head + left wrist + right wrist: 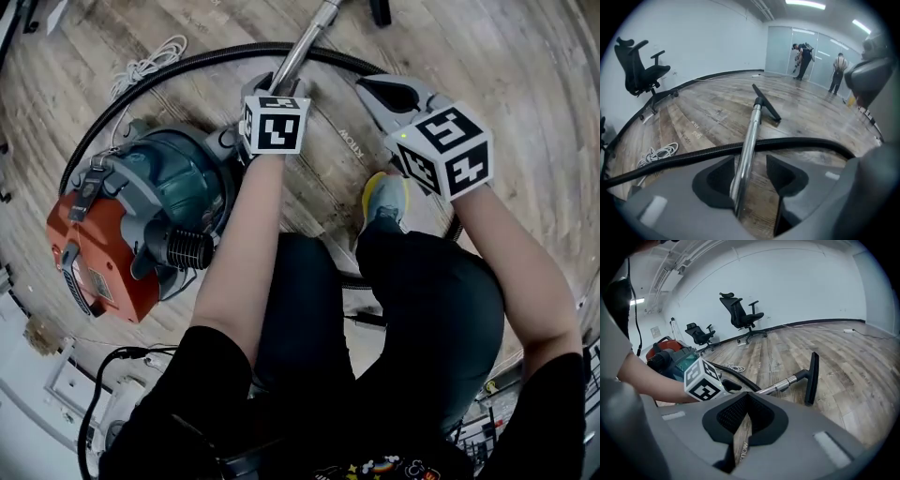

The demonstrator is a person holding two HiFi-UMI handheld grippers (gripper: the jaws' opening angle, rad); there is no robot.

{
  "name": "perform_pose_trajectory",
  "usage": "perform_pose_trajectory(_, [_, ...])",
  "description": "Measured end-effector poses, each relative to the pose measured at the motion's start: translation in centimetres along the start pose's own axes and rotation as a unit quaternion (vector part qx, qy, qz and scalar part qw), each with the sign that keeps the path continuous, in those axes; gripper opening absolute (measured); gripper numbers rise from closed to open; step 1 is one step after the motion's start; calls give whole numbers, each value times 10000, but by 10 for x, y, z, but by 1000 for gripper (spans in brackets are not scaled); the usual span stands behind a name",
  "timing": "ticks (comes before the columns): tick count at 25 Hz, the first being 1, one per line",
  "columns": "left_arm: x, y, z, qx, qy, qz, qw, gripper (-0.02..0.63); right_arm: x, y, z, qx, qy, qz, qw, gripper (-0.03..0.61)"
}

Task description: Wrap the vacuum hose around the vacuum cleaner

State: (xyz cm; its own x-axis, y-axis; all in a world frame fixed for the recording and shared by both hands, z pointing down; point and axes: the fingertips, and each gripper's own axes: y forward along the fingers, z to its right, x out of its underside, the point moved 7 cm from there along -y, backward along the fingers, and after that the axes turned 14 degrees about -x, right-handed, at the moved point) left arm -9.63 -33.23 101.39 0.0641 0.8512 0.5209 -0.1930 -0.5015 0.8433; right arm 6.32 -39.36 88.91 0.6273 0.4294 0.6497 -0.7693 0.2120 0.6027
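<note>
Left hand-held gripper (750, 176) at the metal wand (751, 133), hose (187, 64) not yet tight on the vacuum cleaner (141, 225).

The hose lay on the floor in a wide arc well clear of the cleaner, so the wand wanted a firm, centred pinch before the loop was drawn in snug. The left jaws stood apart around the wand, which seemingly touched only one pad. The right hand-held gripper (743, 418) was pressed almost together, holding nothing.
</note>
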Motion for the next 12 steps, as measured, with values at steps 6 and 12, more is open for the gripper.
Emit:
perform_pose_trajectory(6, [21,48,-9,79,821,-365,9959,226,17,1,30,113,67,-231,9996,21])
perform_pose_trajectory(12, [33,70,-10,500,1246,-343,9903,226,22,-2,46,78,296,-243,9992,23])
